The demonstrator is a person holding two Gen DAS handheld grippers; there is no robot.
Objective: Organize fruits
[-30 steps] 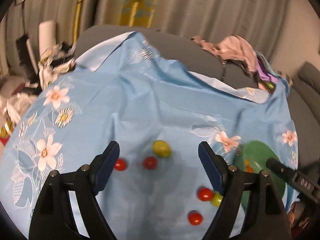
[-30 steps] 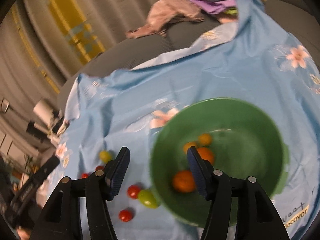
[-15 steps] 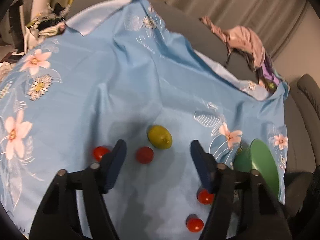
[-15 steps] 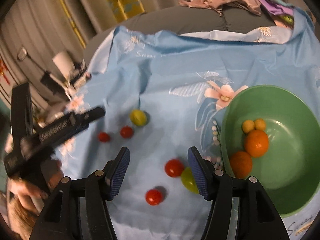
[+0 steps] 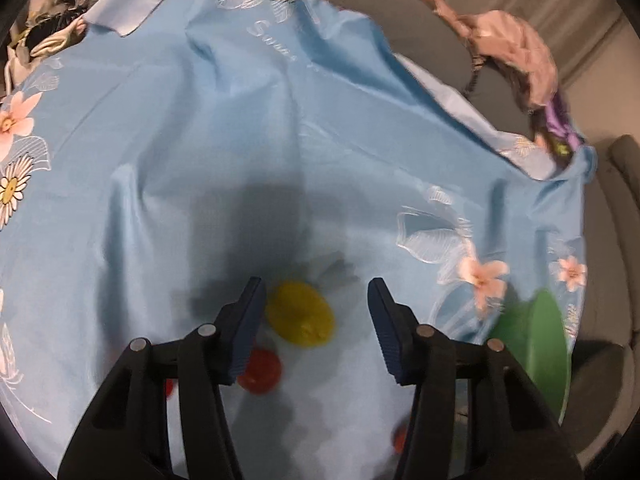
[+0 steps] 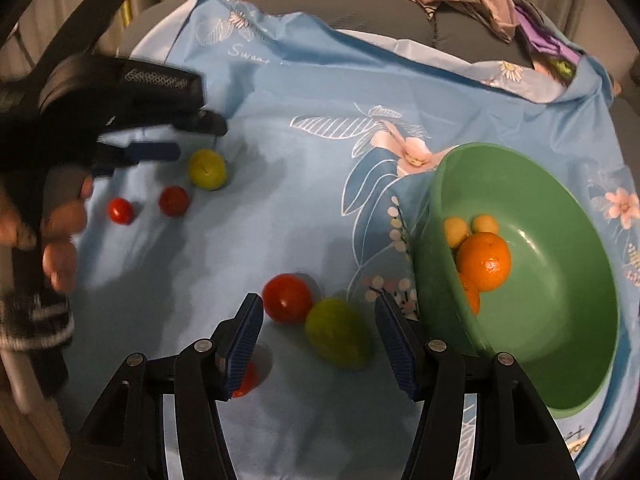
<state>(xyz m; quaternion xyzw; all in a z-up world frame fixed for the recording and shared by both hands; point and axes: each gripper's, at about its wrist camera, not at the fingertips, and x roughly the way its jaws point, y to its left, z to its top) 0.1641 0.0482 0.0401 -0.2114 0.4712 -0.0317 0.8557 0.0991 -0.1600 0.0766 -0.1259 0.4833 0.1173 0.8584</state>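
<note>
Reaching both grippers down toward loose fruit on the blue cloth (image 6: 280, 92).

We have the left gripper (image 5: 316, 328) spread, its jaws having just been closing around the yellow lemon (image 5: 300, 314), not yet pinching; a red tomato (image 5: 260, 372) sits just beside its left pad and could get nudged away. Our right gripper (image 6: 318, 338) is spread over the green fruit (image 6: 338, 334), which touches a big tomato (image 6: 287, 298), so closing may roll either one. The green bowl (image 6: 560, 280) beside it holds an orange (image 6: 485, 262), another orange fruit and two small yellow fruits (image 6: 472, 226).
</note>
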